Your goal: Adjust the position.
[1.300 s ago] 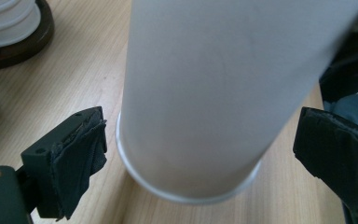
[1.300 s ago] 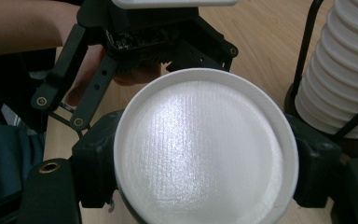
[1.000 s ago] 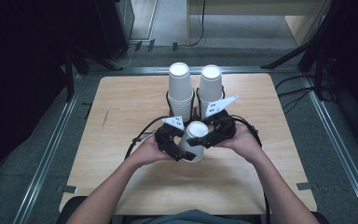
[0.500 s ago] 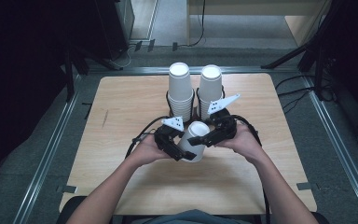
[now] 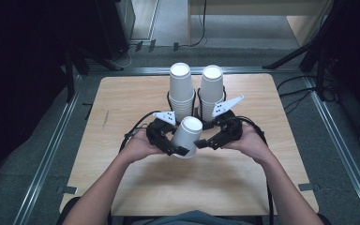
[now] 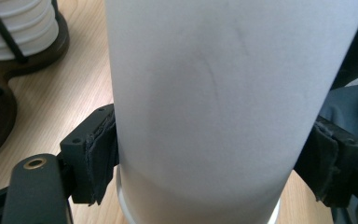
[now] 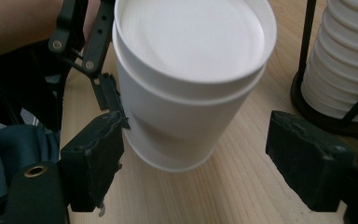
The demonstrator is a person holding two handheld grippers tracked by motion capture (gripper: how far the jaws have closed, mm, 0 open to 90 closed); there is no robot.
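Note:
An upside-down white paper cup (image 5: 187, 136) hangs tilted just above the table's middle, and a second rim shows at its lower end. My left gripper (image 5: 179, 146) is shut on it. In the left gripper view both pads (image 6: 98, 158) press the cup's wall (image 6: 214, 93), and these jaws have just been closing. My right gripper (image 5: 204, 141) is at the cup's right side, and its jaws have just been opening. In the right gripper view the cup (image 7: 186, 93) lies between the open right gripper (image 7: 203, 163), with the right pad (image 7: 307, 163) well clear of it.
Two tall stacks of white cups (image 5: 181, 91) (image 5: 212, 89) stand in black wire holders just behind the grippers, close to the right gripper's jaw (image 7: 349, 70). The wooden table (image 5: 122, 103) has free room left, right and in front. Metal rails border it.
The right gripper's jaws have spread away from the cup. The left gripper has closed on the cup and shifted it slightly up and left, tilting it.

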